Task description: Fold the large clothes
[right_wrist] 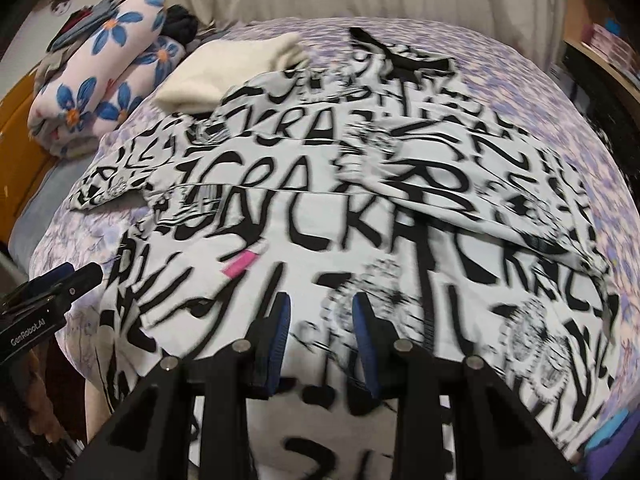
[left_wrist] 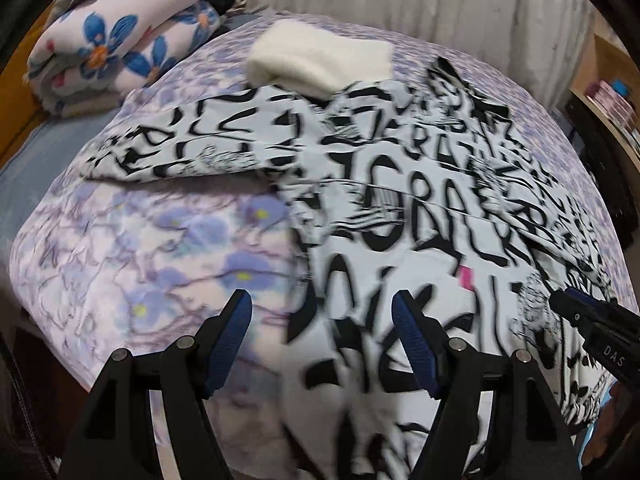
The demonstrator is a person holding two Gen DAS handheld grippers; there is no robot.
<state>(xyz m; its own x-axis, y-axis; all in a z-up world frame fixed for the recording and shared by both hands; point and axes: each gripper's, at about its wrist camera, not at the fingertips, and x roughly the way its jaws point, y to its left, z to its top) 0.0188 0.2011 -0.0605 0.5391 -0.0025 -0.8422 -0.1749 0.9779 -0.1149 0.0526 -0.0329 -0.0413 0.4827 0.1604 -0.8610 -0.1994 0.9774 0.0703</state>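
Lilac floral bed (left_wrist: 152,240) carries a soft, light lettered shirt (right_wrist: 320,216); left tool (left_wrist: 322,344) and right tool (right_wrist: 320,340) hover apart, empty; hem corners look the likeliest hold.

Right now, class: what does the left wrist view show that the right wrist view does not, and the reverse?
Left wrist only: the right gripper from the side.
Right wrist only: the left gripper from the side, and a doll-like figure on the wall.
Both: the black-and-white printed garment over the purple bedspread, a cream folded cloth, a blue-flowered blanket.
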